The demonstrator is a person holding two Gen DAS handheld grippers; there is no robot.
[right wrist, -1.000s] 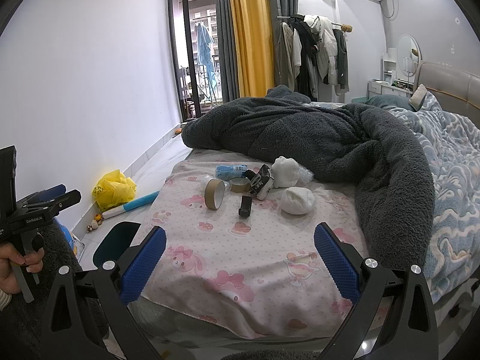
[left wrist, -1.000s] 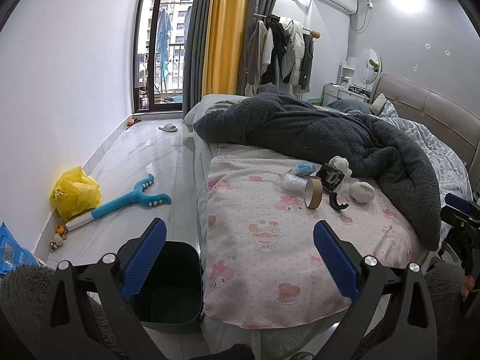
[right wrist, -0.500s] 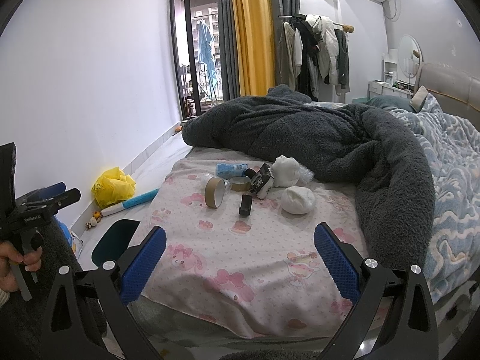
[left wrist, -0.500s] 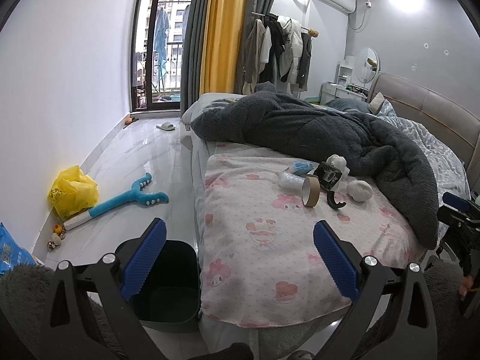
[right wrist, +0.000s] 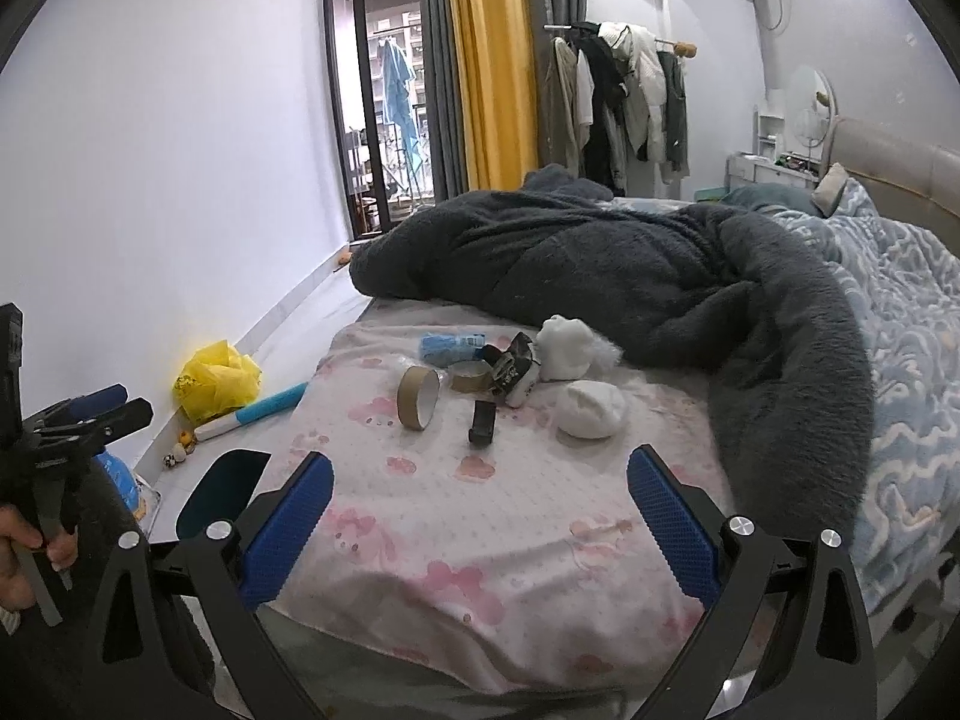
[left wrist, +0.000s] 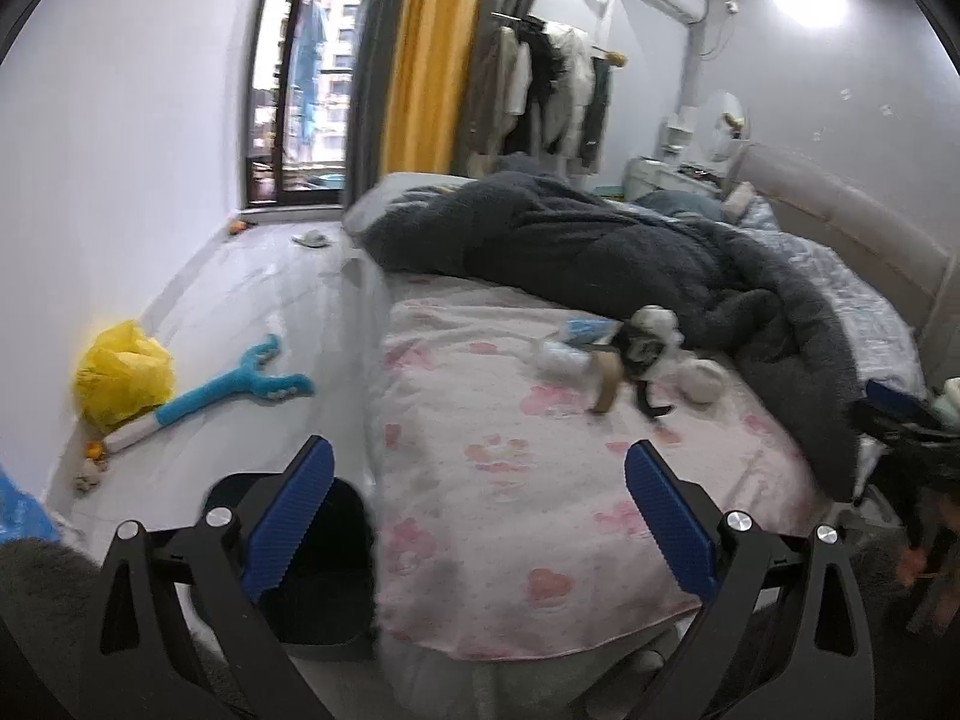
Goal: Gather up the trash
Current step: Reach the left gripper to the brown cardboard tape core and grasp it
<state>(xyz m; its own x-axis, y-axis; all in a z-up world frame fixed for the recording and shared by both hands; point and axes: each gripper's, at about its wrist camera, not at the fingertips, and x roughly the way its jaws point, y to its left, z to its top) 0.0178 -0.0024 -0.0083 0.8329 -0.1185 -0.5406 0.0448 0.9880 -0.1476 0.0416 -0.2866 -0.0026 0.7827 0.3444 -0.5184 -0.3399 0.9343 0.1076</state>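
Note:
A pile of trash lies on the pink sheet of the bed (right wrist: 492, 516): an upright cardboard tape core (right wrist: 418, 397), a flat tape roll (right wrist: 470, 375), a small black piece (right wrist: 483, 422), a blue packet (right wrist: 451, 348), a black and white wrapper (right wrist: 515, 371) and two white paper wads (right wrist: 590, 408). The pile also shows in the left wrist view (left wrist: 624, 360). A dark bin (left wrist: 312, 564) stands on the floor at the bed's foot corner. My left gripper (left wrist: 477, 516) and right gripper (right wrist: 479, 525) are both open and empty, short of the bed's foot.
A grey fluffy blanket (right wrist: 660, 276) covers the bed beyond the pile. On the floor by the left wall lie a yellow bag (left wrist: 123, 372) and a blue and white toy (left wrist: 228, 390). A blue packet (left wrist: 24, 510) lies at far left.
Both grippers have shifted slightly; the left view has tilted and moved a little, with the bed now more central. Nothing was taken hold of.

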